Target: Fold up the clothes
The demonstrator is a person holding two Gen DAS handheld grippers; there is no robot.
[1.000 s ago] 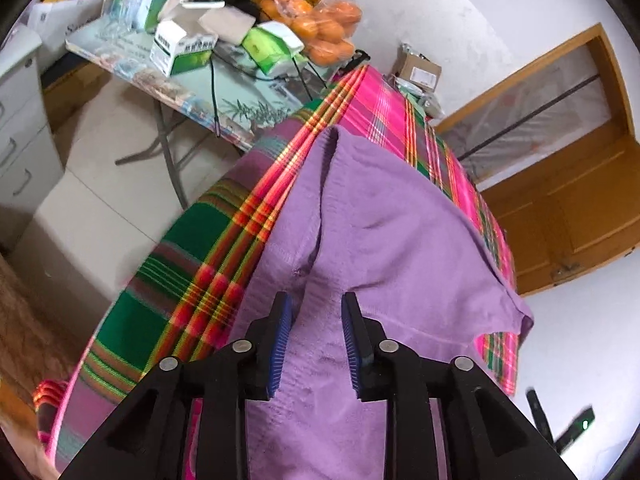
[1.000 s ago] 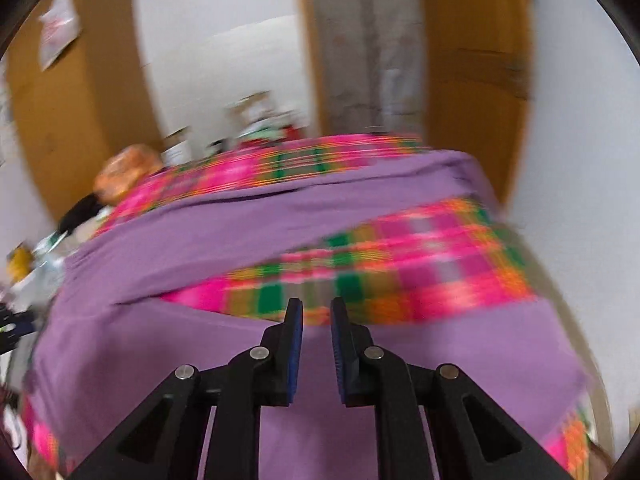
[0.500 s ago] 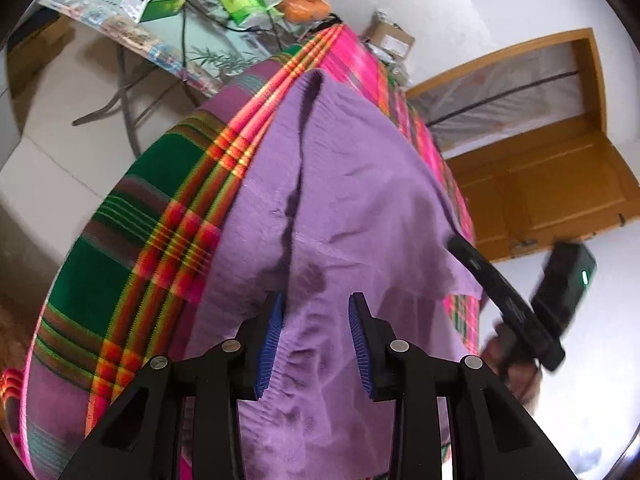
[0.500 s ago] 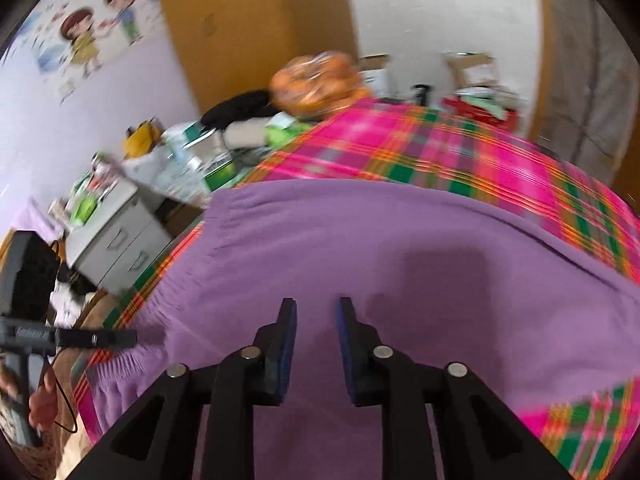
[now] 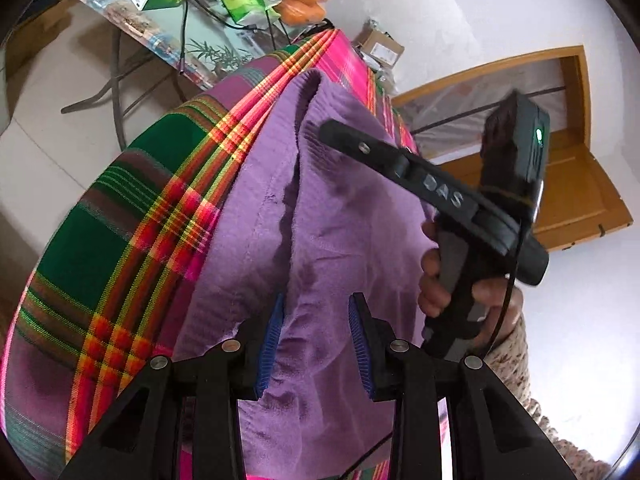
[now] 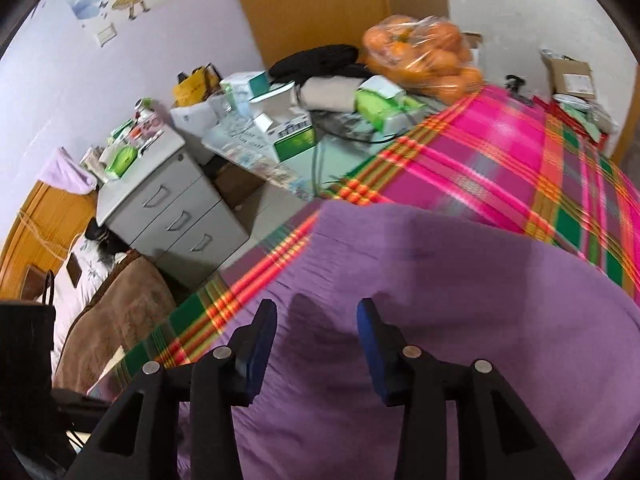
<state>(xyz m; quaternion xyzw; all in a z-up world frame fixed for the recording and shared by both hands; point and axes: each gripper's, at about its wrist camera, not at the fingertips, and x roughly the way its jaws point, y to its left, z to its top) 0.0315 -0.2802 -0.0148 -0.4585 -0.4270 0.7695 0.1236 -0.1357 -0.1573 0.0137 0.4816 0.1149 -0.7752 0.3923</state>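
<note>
A purple knit sweater (image 5: 344,216) lies spread on a bed covered by a pink, green and orange plaid cloth (image 5: 120,240). My left gripper (image 5: 316,332) hangs open just above the sweater's wrinkled near part, with a raised crease running between its blue pads (image 5: 270,340). In the left wrist view a hand (image 5: 440,280) holds my right gripper (image 5: 336,136) out over the far half of the sweater. In the right wrist view my right gripper (image 6: 316,336) is open over the sweater (image 6: 440,320) close to its left edge, with nothing between its fingers.
A cluttered side table (image 6: 280,148) with boxes, cables and a bag of oranges (image 6: 424,56) stands beside the bed. A grey drawer unit (image 6: 172,216) and a brown blanket (image 6: 116,312) are to the left. A wooden door (image 5: 568,184) is behind the bed.
My right gripper swung left across the sweater toward its left edge and opened wider. My left gripper dropped closer to the cloth and spread its fingers a little more.
</note>
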